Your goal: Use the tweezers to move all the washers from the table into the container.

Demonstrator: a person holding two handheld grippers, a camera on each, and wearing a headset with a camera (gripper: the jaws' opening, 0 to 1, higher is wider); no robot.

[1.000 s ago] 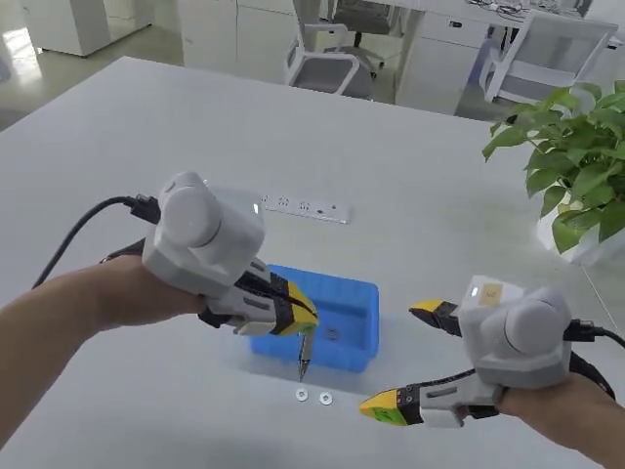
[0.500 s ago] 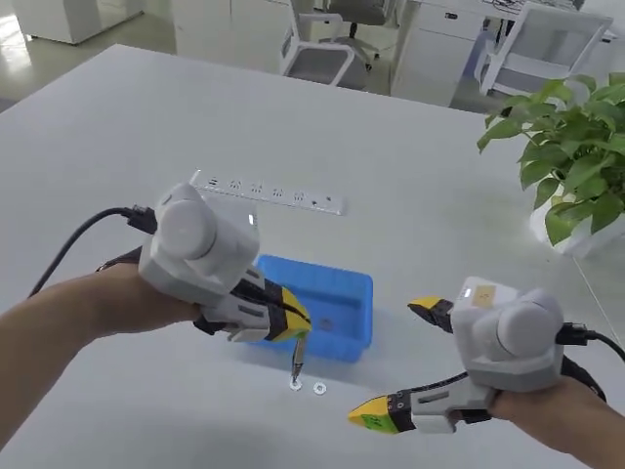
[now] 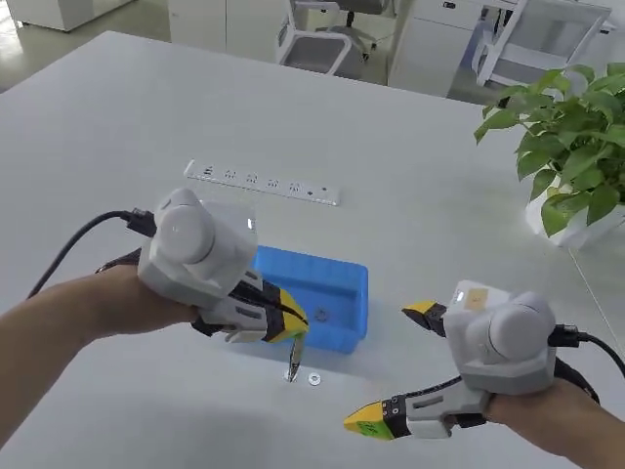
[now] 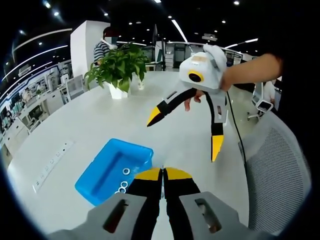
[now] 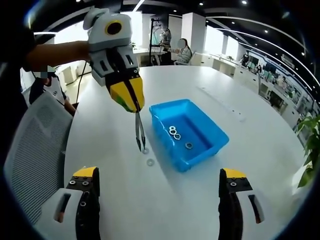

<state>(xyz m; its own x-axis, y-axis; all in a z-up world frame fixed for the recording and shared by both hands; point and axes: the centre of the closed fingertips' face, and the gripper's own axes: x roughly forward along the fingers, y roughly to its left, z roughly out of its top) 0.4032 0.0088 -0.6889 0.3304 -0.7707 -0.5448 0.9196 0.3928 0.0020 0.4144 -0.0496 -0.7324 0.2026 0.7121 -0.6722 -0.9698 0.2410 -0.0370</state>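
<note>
Two washers (image 3: 314, 378) lie on the table (image 3: 146, 147), just beside the near wall of the blue bin (image 3: 312, 262). More washers sit inside the bin; the right gripper view shows four there. The tweezers (image 3: 294, 357) point down with their tips at one of the loose washers, the other lying just beside it; I can't make out whether the tips have it pinched. The left tongs (image 3: 291, 318) are clamped tight on the tweezers' upper end, over the bin's near edge. The right tongs (image 3: 386, 366) hover off to the side, spread wide with nothing in them. A power strip (image 3: 262, 183) lies beyond the bin, and a plant (image 3: 566, 147) stands at the far right.
</note>
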